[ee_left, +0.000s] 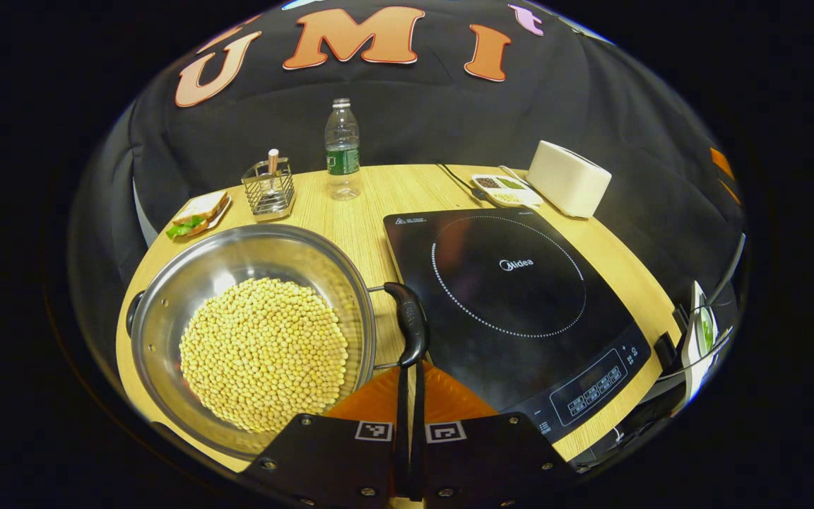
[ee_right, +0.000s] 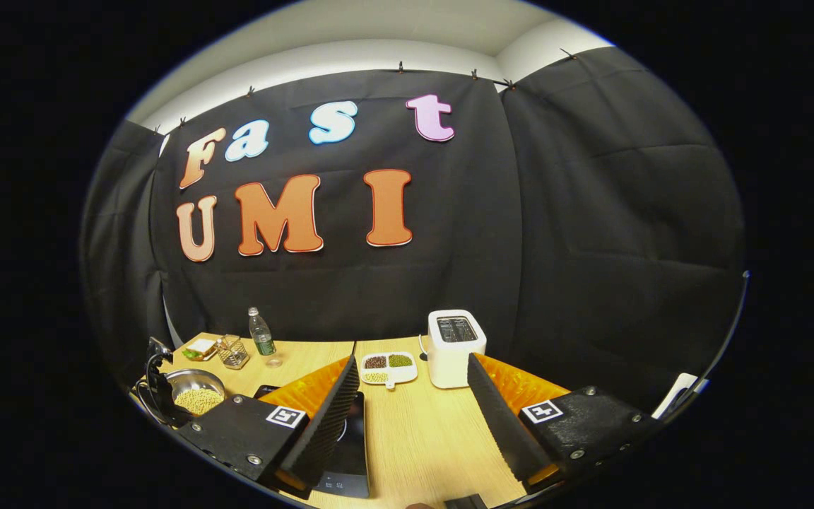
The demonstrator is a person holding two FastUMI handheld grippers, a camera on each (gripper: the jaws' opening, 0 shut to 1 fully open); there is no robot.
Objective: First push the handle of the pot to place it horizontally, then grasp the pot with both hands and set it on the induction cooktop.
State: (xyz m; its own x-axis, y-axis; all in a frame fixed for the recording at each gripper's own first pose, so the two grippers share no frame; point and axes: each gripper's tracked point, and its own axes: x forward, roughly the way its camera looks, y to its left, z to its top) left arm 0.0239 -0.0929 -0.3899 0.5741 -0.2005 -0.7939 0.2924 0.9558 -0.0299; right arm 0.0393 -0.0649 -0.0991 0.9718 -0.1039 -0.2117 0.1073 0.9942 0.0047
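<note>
A steel pot (ee_left: pixel 167 297) holding yellow beans (ee_left: pixel 262 353) sits on the left of the wooden table. Its black side handle (ee_left: pixel 409 318) points toward the induction cooktop (ee_left: pixel 513 283), which lies just right of it. A second small handle (ee_left: pixel 131 309) sits on the pot's far left. My left gripper (ee_left: pixel 410 371) is shut, and its tips meet the near end of the black handle. In the right gripper view, my right gripper (ee_right: pixel 414 403) stands open above the table. The pot (ee_right: pixel 195 397) lies far to its left, with the cooktop (ee_right: pixel 350 438) partly under its left finger.
At the back of the table stand a water bottle (ee_left: pixel 343 150), a wire basket (ee_left: pixel 268 188), a sandwich on a plate (ee_left: pixel 197 214), a divided dish of grains (ee_left: pixel 504 189) and a white toaster (ee_left: pixel 568 178). A cable runs behind the cooktop.
</note>
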